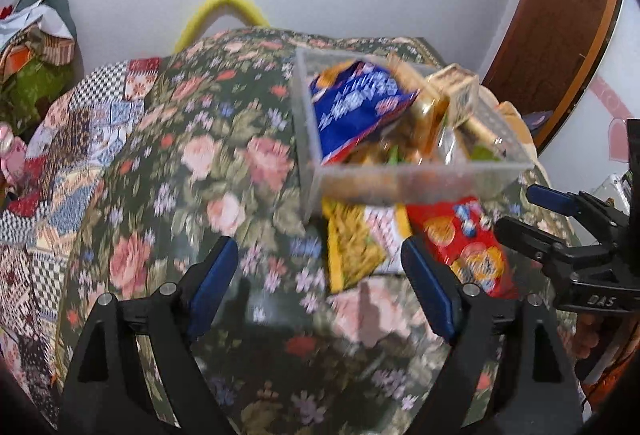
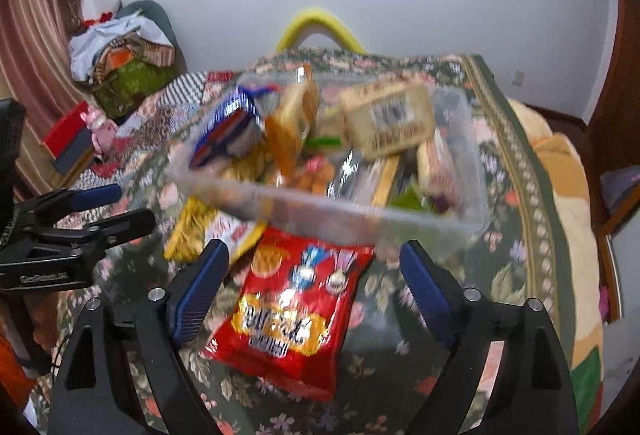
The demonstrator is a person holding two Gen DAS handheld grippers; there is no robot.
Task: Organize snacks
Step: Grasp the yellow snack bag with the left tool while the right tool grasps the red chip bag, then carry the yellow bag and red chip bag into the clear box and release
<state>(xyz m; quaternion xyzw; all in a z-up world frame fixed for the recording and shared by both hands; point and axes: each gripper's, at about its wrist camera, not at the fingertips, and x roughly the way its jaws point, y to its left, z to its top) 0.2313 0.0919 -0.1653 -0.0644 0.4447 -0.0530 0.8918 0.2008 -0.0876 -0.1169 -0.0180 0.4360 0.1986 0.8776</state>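
A clear plastic bin [image 2: 476, 155] sits on the floral bedspread, filled with snacks: a blue bag [image 1: 360, 107], an orange pack [image 2: 292, 123] and a beige box [image 2: 392, 123]. In front of it lie a red snack bag [image 2: 288, 311] and a yellow packet [image 1: 352, 247]. My right gripper [image 2: 312, 287] is open, its jaws either side of the red bag, above it. My left gripper [image 1: 320, 287] is open and empty over the bedspread, left of the yellow packet. Each gripper shows at the edge of the other's view, right [image 1: 528, 215] and left [image 2: 116, 207].
The floral bedspread [image 1: 192, 163] covers the surface. A pile of clothes and boxes [image 2: 120, 59] lies at the far left. A yellow curved bar [image 2: 320, 23] stands behind, against the white wall. A wooden door [image 1: 560, 15] is at the right.
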